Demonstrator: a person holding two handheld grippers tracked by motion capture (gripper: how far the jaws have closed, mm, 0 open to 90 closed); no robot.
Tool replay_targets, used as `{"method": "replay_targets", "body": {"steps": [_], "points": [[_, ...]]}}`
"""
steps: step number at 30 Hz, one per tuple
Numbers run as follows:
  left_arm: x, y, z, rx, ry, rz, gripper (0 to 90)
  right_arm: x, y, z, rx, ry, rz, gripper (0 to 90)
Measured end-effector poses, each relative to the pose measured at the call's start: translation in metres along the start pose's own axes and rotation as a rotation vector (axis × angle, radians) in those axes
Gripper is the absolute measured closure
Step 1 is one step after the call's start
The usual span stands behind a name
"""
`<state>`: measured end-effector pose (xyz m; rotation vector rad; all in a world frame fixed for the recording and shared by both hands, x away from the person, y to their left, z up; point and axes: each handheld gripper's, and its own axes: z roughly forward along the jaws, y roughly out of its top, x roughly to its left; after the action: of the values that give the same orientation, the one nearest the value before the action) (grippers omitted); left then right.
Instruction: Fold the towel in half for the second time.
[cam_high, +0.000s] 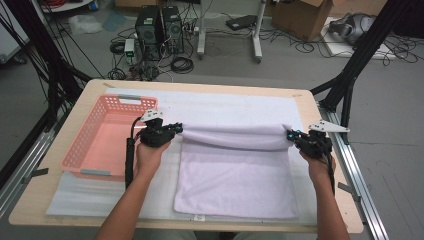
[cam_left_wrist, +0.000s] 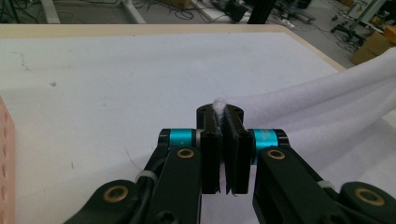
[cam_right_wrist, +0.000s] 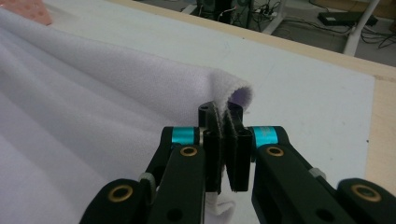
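The soft purple towel (cam_high: 235, 170) lies on the white mat (cam_high: 225, 102), and its far edge is lifted between the two grippers. The left gripper (cam_high: 176, 129) pinches one corner tight, and the right gripper (cam_high: 291, 135) pinches the other. To fold it well, both hands should move together at the same height, so the edge stays straight and lands even on the near edge. The towel looks fluffy and floppy. Left of the left fingers sits a pink plastic basket (cam_high: 87, 137) with holes.
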<state>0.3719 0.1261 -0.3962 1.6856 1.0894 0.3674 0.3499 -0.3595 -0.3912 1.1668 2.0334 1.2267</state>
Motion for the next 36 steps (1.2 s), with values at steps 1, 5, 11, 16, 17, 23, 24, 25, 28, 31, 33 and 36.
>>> {"method": "replay_targets", "body": {"steps": [1, 5, 11, 16, 17, 23, 24, 25, 28, 31, 33, 36], "points": [[-0.005, -0.002, -0.004, -0.002, 0.000, 0.018, 85.7, 0.001, -0.003, -0.002, 0.000, 0.004, -0.002, 86.8], [-0.016, -0.010, -0.009, -0.002, -0.004, 0.047, 85.8, 0.006, -0.014, -0.011, -0.007, 0.002, 0.001, 86.8], [-0.024, -0.026, -0.018, 0.011, -0.022, 0.068, 85.7, 0.017, -0.028, -0.022, -0.002, 0.012, -0.012, 86.8], [-0.027, -0.042, -0.023, 0.042, -0.023, 0.092, 85.8, 0.023, -0.042, -0.024, 0.024, 0.010, -0.007, 86.8], [-0.027, -0.042, -0.023, 0.042, -0.023, 0.092, 85.7, 0.023, -0.042, -0.024, 0.024, 0.010, -0.007, 86.8], [-0.035, -0.059, -0.027, 0.073, -0.031, 0.133, 85.7, 0.028, -0.055, -0.030, 0.058, 0.018, -0.002, 86.8], [-0.036, -0.061, -0.028, 0.076, -0.031, 0.138, 85.7, 0.028, -0.057, -0.031, 0.063, 0.021, 0.002, 86.8], [-0.036, -0.063, -0.028, 0.080, -0.034, 0.139, 85.7, 0.028, -0.058, -0.031, 0.066, 0.022, -0.002, 86.8], [-0.034, -0.068, -0.028, 0.091, -0.038, 0.119, 85.4, 0.028, -0.061, -0.031, 0.078, 0.030, 0.013, 86.7], [-0.033, -0.070, -0.027, 0.099, -0.032, 0.117, 84.6, 0.028, -0.064, -0.029, 0.094, 0.033, 0.023, 86.7], [-0.032, -0.070, -0.026, 0.096, -0.030, 0.113, 79.8, 0.028, -0.067, -0.027, 0.106, 0.035, 0.029, 85.7], [-0.034, -0.064, -0.026, 0.066, -0.040, 0.109, 58.3, 0.024, -0.066, -0.029, 0.116, 0.032, 0.077, 70.0]]}}
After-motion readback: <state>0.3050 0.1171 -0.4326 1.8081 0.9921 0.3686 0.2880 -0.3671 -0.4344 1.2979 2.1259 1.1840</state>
